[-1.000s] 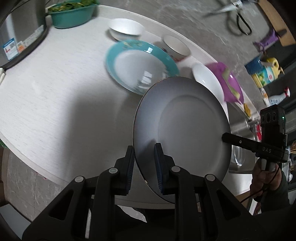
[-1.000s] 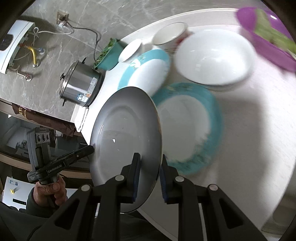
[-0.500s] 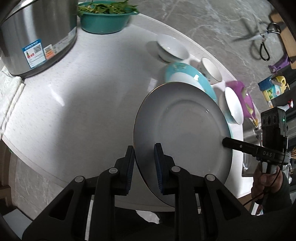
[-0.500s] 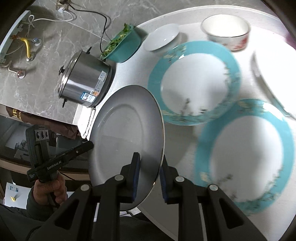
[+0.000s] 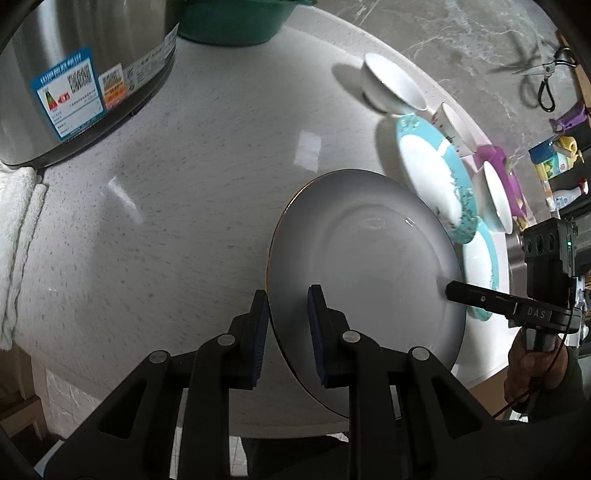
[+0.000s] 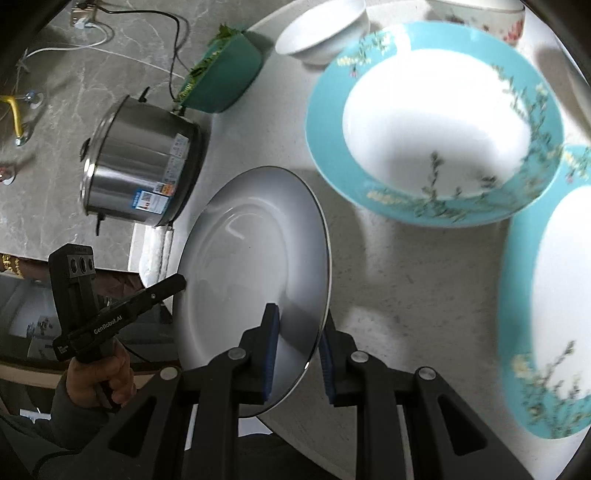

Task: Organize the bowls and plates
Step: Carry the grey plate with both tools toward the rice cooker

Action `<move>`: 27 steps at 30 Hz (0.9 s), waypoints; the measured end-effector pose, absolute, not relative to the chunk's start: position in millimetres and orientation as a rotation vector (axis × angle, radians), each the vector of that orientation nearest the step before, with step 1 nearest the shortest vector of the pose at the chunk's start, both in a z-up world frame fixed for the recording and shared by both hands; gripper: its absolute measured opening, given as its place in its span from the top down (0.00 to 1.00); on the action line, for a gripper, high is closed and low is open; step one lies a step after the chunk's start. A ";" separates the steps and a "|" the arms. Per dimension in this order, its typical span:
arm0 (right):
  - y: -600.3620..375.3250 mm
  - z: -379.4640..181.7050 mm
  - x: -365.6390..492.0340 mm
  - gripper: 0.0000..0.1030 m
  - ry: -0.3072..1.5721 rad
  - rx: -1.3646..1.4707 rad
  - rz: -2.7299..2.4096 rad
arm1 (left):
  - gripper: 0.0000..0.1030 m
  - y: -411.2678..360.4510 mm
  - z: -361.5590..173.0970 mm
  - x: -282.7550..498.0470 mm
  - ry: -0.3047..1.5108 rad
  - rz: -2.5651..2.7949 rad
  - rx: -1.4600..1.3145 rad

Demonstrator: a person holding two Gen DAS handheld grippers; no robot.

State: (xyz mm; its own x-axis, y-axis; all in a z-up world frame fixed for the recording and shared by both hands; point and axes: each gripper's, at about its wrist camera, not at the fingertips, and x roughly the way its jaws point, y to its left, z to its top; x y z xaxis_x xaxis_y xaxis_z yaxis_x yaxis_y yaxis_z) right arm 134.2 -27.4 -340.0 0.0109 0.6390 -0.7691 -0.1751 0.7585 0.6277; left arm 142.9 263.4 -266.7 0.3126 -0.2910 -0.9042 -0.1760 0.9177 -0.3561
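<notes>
You hold one grey plate (image 5: 365, 266) between both tools, lifted and tilted above the pale round worktop (image 5: 184, 184). Your left gripper (image 5: 286, 325) has its jaws closed down to a narrow gap, clamped on the plate's near rim, one blue pad under the rim and the other on its upper face. Your right gripper (image 6: 297, 347) grips the opposite rim the same way, its jaws nearly together with the plate's thin edge pinched between the pads. In the left view the right tool's black finger touches the plate's far edge; in the right view the left tool's finger meets the other edge, with your left hand (image 6: 98, 376) wrapped round its handle. Beyond the plate, on the worktop, sit two teal plates (image 6: 436, 122) with white centres and sprig patterns, side by side; whether they overlap you cannot tell, as motion blurs them. A small white bowl (image 6: 323, 33) stands behind them, and a red-patterned bowl (image 6: 480, 14) is just beside it at the frame's top. A steel pot (image 6: 140, 162) with a blue label stands near the worktop's edge, with a green tub (image 6: 225, 81) of leaves close behind it.
</notes>
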 end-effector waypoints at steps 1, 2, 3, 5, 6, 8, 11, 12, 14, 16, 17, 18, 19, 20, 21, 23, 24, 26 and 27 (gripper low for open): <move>-25.6 -343.9 133.3 0.78 1.429 0.410 0.657 | 0.81 265.7 -272.0 142.9 1.265 -0.081 -0.429; -22.3 -348.2 133.8 0.78 1.430 0.414 0.649 | 0.81 271.0 -276.3 146.6 1.267 -0.085 -0.425; -20.9 -351.2 134.2 0.78 1.430 0.419 0.643 | 0.81 276.5 -279.9 149.1 1.267 -0.090 -0.421; -20.4 -355.7 134.6 0.77 1.424 0.423 0.631 | 0.81 280.9 -285.5 149.7 1.267 -0.098 -0.414; -19.5 -356.4 134.6 0.77 1.420 0.420 0.625 | 0.81 283.4 -287.0 151.5 1.265 -0.103 -0.409; -20.4 -358.0 135.3 0.77 1.413 0.419 0.613 | 0.81 285.6 -289.4 154.1 1.263 -0.115 -0.395; -21.5 -361.8 135.8 0.77 1.409 0.422 0.597 | 0.82 278.6 -295.9 159.0 1.264 -0.127 -0.381; -21.7 -363.0 136.0 0.77 1.409 0.424 0.594 | 0.82 280.7 -298.4 159.5 1.264 -0.130 -0.376; -23.3 -364.3 135.2 0.77 1.399 0.428 0.591 | 0.81 279.6 -298.8 160.3 1.264 -0.129 -0.373; -23.5 -364.2 135.0 0.77 1.387 0.423 0.592 | 0.81 274.9 -300.9 163.6 1.259 -0.131 -0.375; -23.8 -364.6 134.8 0.77 1.383 0.423 0.592 | 0.81 269.6 -299.5 163.0 1.258 -0.130 -0.373; -24.1 -364.6 135.4 0.77 1.379 0.423 0.592 | 0.81 268.8 -301.2 164.1 1.257 -0.131 -0.373; -23.4 -364.2 135.9 0.77 1.374 0.419 0.590 | 0.81 260.1 -302.9 167.9 1.257 -0.131 -0.372; -22.7 -363.8 136.0 0.77 1.371 0.411 0.589 | 0.81 260.5 -303.0 166.7 1.256 -0.130 -0.373; -22.0 -363.2 135.9 0.77 1.368 0.403 0.586 | 0.81 260.6 -303.7 167.0 1.253 -0.130 -0.371; -20.0 -361.2 134.6 0.77 1.353 0.377 0.579 | 0.81 255.2 -306.3 169.4 1.254 -0.129 -0.371; -18.5 -360.0 133.8 0.76 1.347 0.359 0.573 | 0.81 254.5 -307.8 169.4 1.256 -0.130 -0.370; -14.3 -357.1 131.9 0.75 1.332 0.313 0.557 | 0.81 255.2 -306.5 166.3 1.251 -0.131 -0.355; -12.2 -355.7 130.6 0.74 1.325 0.291 0.550 | 0.81 254.0 -306.7 166.3 1.248 -0.131 -0.351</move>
